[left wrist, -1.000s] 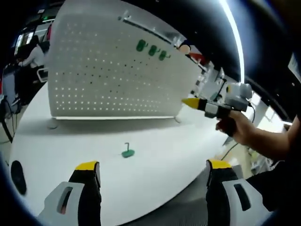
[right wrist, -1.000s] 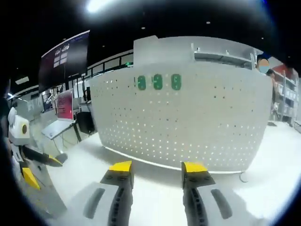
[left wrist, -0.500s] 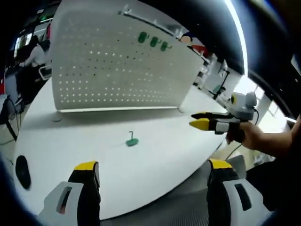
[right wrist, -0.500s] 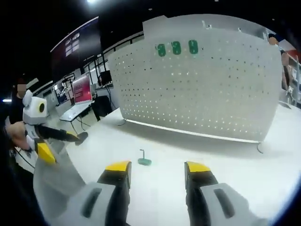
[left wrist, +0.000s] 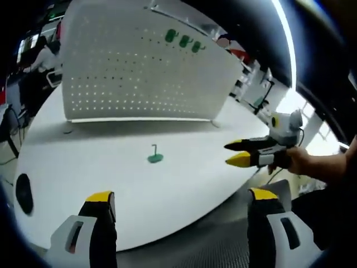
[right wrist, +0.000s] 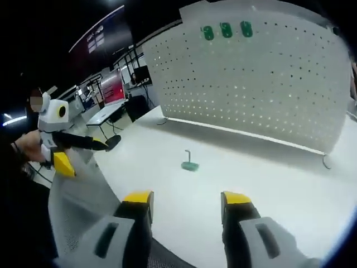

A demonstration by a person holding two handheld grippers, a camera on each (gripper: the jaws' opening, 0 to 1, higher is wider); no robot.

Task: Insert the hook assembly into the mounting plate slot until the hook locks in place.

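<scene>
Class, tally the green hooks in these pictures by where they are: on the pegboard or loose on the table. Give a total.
Hooks on the pegboard: 3
Hooks loose on the table: 1
Total: 4

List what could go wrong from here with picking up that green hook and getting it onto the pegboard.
1. The green hook is small, standing loose on the smooth white table; open right tongs closing off-centre may tip or flick it.
2. The pegboard has many identical holes; the hook could miss its slot.
</scene>
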